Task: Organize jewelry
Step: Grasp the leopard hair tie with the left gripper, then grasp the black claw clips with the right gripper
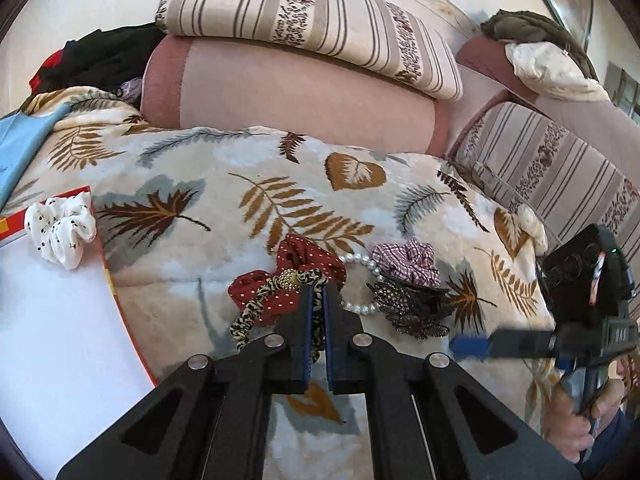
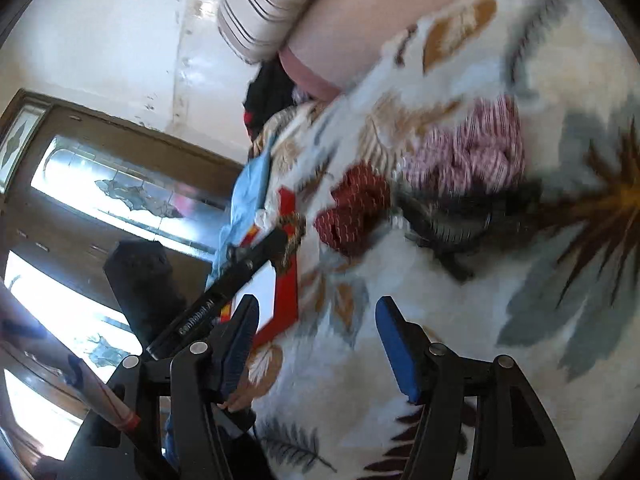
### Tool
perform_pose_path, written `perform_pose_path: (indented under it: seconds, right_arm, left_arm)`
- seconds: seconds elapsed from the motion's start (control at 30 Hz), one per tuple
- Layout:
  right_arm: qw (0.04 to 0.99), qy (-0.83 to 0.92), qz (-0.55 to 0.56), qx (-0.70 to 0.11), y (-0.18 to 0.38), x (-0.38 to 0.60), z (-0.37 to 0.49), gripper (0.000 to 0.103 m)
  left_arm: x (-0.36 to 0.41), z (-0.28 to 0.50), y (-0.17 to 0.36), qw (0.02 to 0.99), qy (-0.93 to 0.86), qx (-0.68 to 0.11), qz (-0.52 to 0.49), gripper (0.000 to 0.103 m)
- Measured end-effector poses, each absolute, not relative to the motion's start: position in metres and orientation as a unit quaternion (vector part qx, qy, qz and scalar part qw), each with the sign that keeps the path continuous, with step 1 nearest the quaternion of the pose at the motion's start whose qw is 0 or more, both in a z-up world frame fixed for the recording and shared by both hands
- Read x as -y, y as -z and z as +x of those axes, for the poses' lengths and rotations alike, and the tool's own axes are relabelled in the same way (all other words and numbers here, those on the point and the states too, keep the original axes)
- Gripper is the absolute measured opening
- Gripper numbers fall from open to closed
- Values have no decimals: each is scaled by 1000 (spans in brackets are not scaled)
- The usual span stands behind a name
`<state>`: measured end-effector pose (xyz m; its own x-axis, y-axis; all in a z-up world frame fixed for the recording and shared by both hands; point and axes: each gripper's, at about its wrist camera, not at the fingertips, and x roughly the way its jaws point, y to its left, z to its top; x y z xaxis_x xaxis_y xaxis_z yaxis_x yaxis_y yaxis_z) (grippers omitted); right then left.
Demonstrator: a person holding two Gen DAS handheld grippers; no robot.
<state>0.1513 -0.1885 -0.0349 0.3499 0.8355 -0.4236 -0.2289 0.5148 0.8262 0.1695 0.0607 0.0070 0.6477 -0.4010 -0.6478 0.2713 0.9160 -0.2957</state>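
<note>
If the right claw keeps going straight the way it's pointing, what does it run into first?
Probably the leaf-print blanket just ahead of the open right claw. Further on lie the dark hair clips, though motion blur makes depth uncertain.

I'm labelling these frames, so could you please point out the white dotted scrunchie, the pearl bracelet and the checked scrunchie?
white dotted scrunchie (image 1: 60, 229): left wrist view, middle folds.
pearl bracelet (image 1: 362, 259): left wrist view, upper bead strand.
checked scrunchie (image 1: 406, 261): left wrist view, centre of the fabric.
</note>
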Motion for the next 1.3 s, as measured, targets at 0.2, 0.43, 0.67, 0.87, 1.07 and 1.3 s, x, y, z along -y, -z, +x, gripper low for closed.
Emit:
perform_pose_path:
  seconds: [0.2, 0.43, 0.67, 0.87, 1.07, 1.3]
  right_arm:
    - [834, -221, 328, -386, 32, 246, 167, 67]
    - [785, -239, 359, -445, 66, 228, 183, 62]
    - [751, -363, 308, -458, 39, 174, 148, 62]
    - [787, -310, 272, -459, 48, 176, 153, 72]
    - [792, -326, 238, -459, 49, 146, 148, 75]
    - [822, -273, 158, -474, 64, 105, 143, 75]
  left_arm:
    - [-58, 170, -5, 902, 193, -379, -79, 5]
    - [-60, 168, -4, 903, 186, -379, -78, 5]
    - [-69, 172, -6, 905, 174, -377, -90, 5]
    - [-72, 173, -8, 906, 172, -375, -95, 5]
    - [-75, 172, -11, 908, 170, -371, -101, 5]
    - [-75, 171, -11, 908, 166, -370, -101, 5]
